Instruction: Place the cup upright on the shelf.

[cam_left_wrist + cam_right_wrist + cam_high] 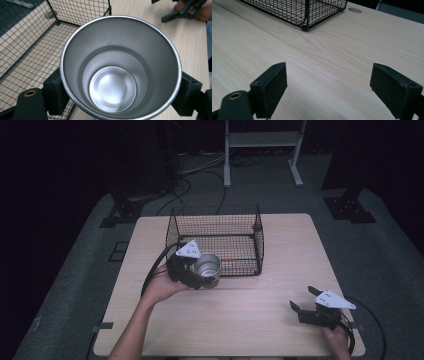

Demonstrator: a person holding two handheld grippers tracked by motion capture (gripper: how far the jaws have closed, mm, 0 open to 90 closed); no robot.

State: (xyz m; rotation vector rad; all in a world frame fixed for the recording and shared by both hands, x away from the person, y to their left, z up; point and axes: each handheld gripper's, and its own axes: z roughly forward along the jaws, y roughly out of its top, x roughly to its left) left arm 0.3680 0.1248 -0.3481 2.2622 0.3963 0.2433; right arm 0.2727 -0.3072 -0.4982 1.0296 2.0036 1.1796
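Left gripper (204,281) with cup (207,268) beside basket (258,227)

steel cup (207,268) | shiny, empty, mouth up | raised at basket's (215,242) near-left corner

The steel cup (120,72) is blocking most of the left gripper (120,100) in the left gripper view, its bottom rim running off the lower edge; in the high view the cup (207,266) is covering the wire basket's (220,242) near-left corner; the right hand (339,340) is being cut off by the bottom edge; the floor cables (197,170) are fading into darkness.
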